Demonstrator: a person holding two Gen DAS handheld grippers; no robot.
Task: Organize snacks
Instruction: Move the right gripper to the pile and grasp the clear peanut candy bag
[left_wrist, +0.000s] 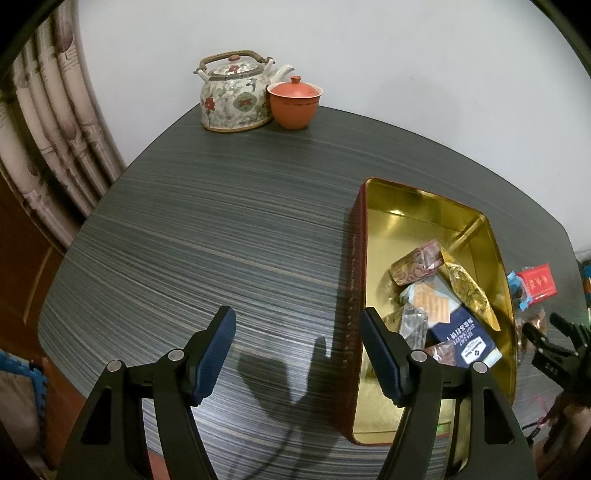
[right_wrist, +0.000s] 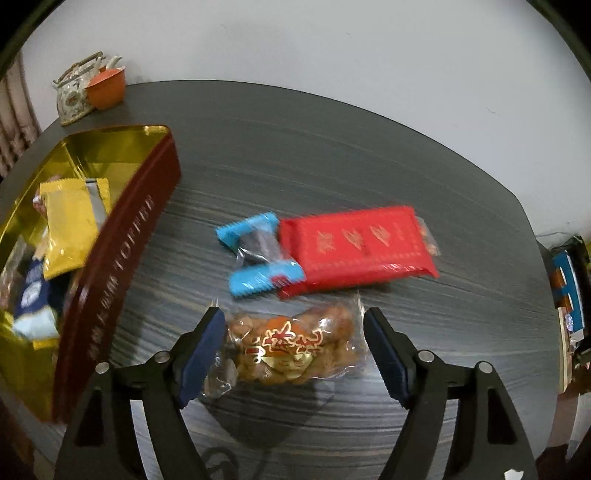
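A dark striped table (left_wrist: 221, 221) fills both views and carries everything. The biggest thing on it is an open tin (left_wrist: 495, 236), red outside and gold inside, lying toward the left of the right wrist view; inside it sit several wrapped snacks, among them a navy cracker pack (left_wrist: 463, 338), a yellow packet (right_wrist: 70, 225) and a patterned pink packet (left_wrist: 415, 266). At the far corner by the wall stand a flowered teapot (left_wrist: 234, 98) and, touching it, an orange lidded cup (left_wrist: 294, 103). Outside the tin, on bare table to its right, lies a red packet (right_wrist: 354, 247) that overlaps a blue-ended wrapper (right_wrist: 258, 254), and nearer the camera a clear bag of brown snacks (right_wrist: 295, 347). The right gripper (right_wrist: 295, 345) has its fingers spread wide on either side of this bag, neither pad pressing it. The left gripper (left_wrist: 297, 354) is also spread wide and holds nothing, its right finger (left_wrist: 384, 358) over the tin's near edge.
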